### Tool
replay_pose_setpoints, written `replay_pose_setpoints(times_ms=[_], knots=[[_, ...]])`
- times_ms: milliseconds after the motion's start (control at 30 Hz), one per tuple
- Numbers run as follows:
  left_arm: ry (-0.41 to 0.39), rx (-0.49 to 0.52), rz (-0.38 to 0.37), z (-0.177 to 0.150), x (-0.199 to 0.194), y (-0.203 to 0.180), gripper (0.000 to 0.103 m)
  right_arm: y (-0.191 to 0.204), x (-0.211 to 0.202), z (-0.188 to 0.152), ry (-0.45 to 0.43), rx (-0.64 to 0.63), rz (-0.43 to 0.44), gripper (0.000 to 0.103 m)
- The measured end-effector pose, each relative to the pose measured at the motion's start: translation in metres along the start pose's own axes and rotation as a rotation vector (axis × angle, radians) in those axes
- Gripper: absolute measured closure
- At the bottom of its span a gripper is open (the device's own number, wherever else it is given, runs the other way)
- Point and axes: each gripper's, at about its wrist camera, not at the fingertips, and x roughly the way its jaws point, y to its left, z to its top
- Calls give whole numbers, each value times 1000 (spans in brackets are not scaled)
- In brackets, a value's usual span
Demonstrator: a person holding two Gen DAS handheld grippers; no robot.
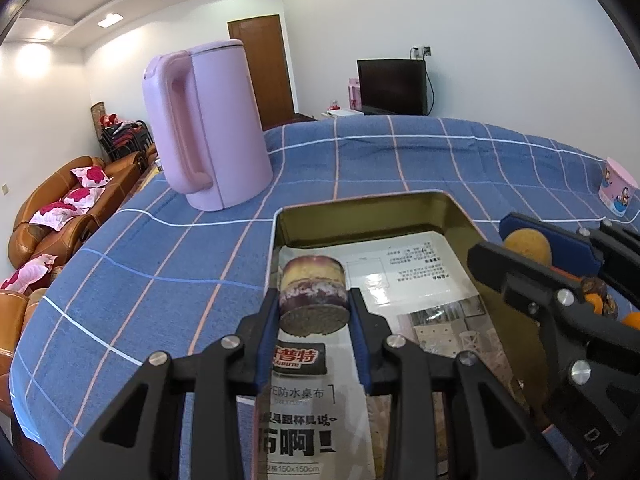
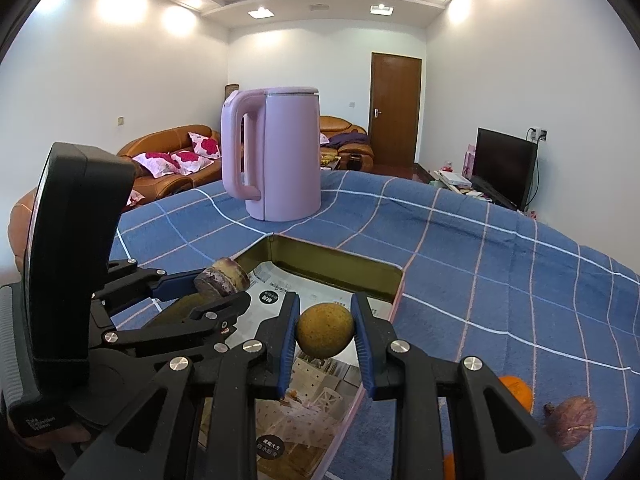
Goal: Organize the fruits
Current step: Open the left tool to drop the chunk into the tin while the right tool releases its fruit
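The left gripper (image 1: pixel 314 312) has its blue fingers (image 1: pixel 267 334) closed on a short purple-and-yellow cut piece (image 1: pixel 313 294), perhaps a slice of sweet potato, held just above the printed sheet (image 1: pixel 420 276) lining the open tin box (image 1: pixel 360 210). The right gripper (image 2: pixel 326 330) grips a round yellow-brown fruit (image 2: pixel 325 330) between its pads, also over the box, nearer its right rim.

Judging by this, the step in hand is setting both pieces into the box. It would go best to lower each until it rests on the lining before the fingers part, the round fruit especially, since it is likely to roll. Keeping the two grippers apart matters too, as they crowd the same opening.

Outside the box, on the blue checked cloth of the counter (image 2: pixel 500 280), lie an orange fruit (image 2: pixel 518 394) and a purple sweet potato (image 2: pixel 570 420), both partly hidden by the right gripper's frame; a second orange shape at the bottom edge is cut off. The pink kettle (image 2: pixel 280 156) stands beyond the box. The box's near end is hidden under the grippers, and the pink cup (image 1: pixel 618 190) sits at the left view's blurred edge.
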Motion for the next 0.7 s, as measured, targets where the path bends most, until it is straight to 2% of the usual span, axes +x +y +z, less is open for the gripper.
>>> replay_pose_setpoints(times_ms=[300,400,433,467,533,633,700], knots=[[-12,18,23,1,-1,-3,67,2,4,-1,17,0,5,73],[-7,4,2,-1,-5,1,65,-2,3,-1,14,17,-4,63],[-11,-1,-2,-2,-8,1,60,-3,-1,-1,11,27,-9,58],[-17,-7,7,-3,-11,2,45,-3,-3,-2,7,35,-14,55],[-39,-28,10,-4,-20,4,29,-4,-13,-4,-2,52,-17,55],[-65,-47,-18,-7,-37,3,29,-4,-39,-12,-35,51,-36,48],[-80,-52,-41,-9,-47,-3,29,-7,-59,-20,-58,61,-65,47]])
